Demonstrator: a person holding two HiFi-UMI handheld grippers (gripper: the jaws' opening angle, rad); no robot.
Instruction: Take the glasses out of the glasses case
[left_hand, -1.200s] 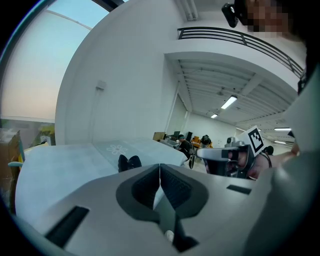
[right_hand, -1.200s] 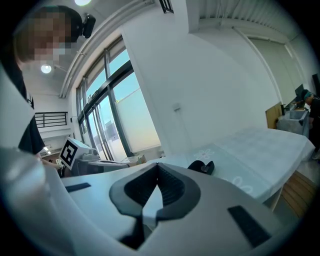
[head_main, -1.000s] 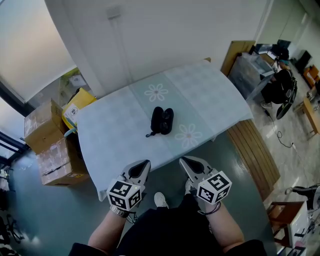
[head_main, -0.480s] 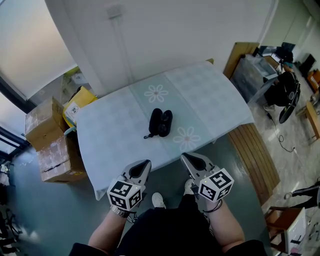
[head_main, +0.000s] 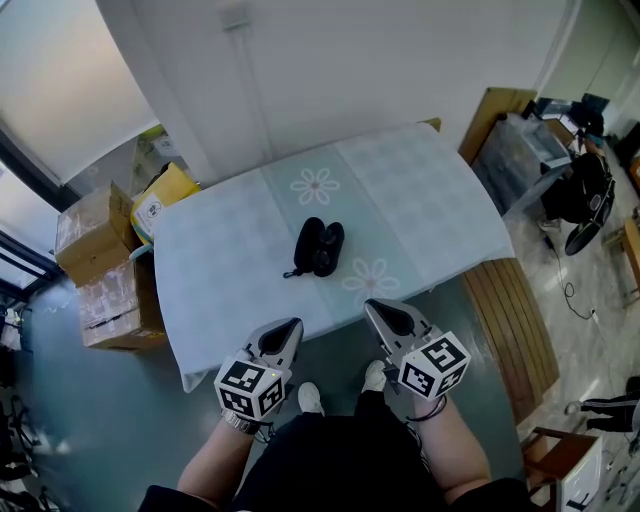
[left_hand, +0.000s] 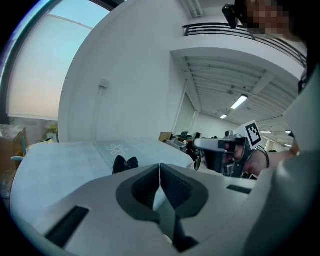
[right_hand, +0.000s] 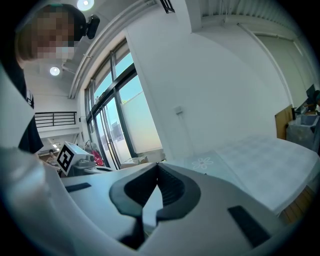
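A black glasses case (head_main: 318, 246) lies near the middle of the table (head_main: 220, 270), on a pale blue cloth with flower prints; a short strap trails from its left end. In the left gripper view the glasses case (left_hand: 124, 163) shows as a small dark shape beyond the jaws. No glasses are in sight. My left gripper (head_main: 283, 333) is held below the table's near edge, jaws shut with nothing between them. My right gripper (head_main: 388, 315) sits beside it to the right, also shut and empty. Both are well short of the case.
Cardboard boxes (head_main: 95, 270) are stacked at the table's left, with a yellow box (head_main: 162, 195) behind them. A wooden bench (head_main: 510, 320) runs along the table's right side. The white wall (head_main: 350, 70) stands behind the table. An office chair (head_main: 580, 195) is at far right.
The head view has shifted slightly, so the table and case sit a little lower left in frame. Both grippers hold about the same place, still shut.
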